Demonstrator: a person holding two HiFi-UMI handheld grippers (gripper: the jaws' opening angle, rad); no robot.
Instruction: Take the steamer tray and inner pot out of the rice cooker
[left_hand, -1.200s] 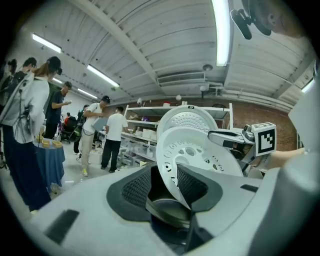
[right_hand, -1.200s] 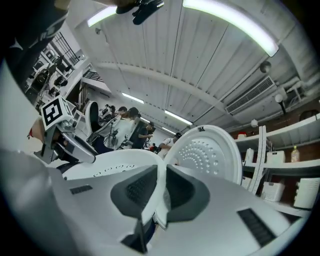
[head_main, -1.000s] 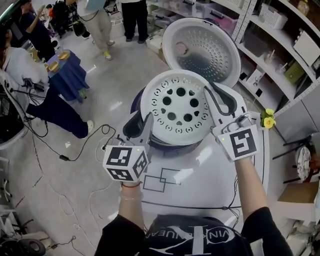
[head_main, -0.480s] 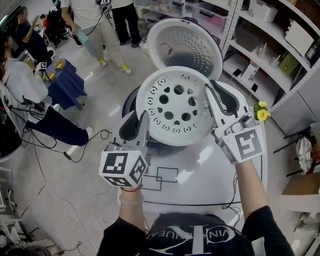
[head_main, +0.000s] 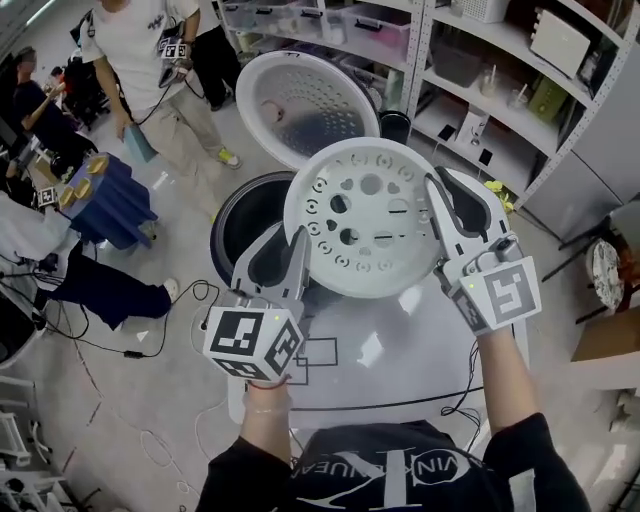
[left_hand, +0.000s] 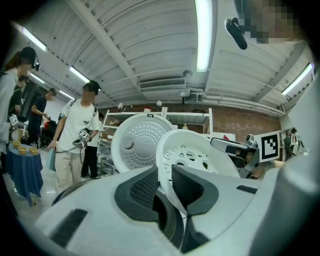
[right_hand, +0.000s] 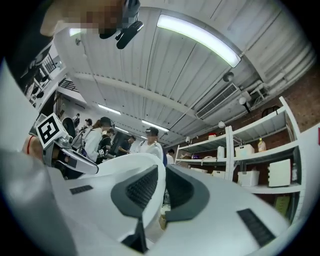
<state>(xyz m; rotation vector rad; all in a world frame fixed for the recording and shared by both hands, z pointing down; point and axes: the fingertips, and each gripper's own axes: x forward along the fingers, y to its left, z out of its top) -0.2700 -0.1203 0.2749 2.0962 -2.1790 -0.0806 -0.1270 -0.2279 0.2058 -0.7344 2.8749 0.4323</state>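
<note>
The white perforated steamer tray (head_main: 368, 218) hangs in the air, tilted, between my two grippers. My left gripper (head_main: 301, 250) is shut on its left rim; its jaws have just been closing with the rim (left_hand: 200, 152) between the pads. My right gripper (head_main: 441, 215) is shut on the right rim (right_hand: 127, 167). In each gripper view the thin rim stands pinched between the dark ribbed pads (left_hand: 145, 187) (right_hand: 142, 190). Behind and to the left, the rice cooker's dark pot opening (head_main: 243, 228) lies uncovered, and its lid (head_main: 300, 105) stands up open.
A white round table (head_main: 390, 355) with a drawn outline lies under the tray. Metal shelves (head_main: 520, 95) with boxes run along the right. People (head_main: 140, 55) stand at the back left near a blue-draped stand (head_main: 100, 200). Cables (head_main: 130, 335) trail over the floor.
Both grippers have lifted the steamer tray off the cooker and carried it to the right. The cooker's dark opening, covered before, now shows at the left.
</note>
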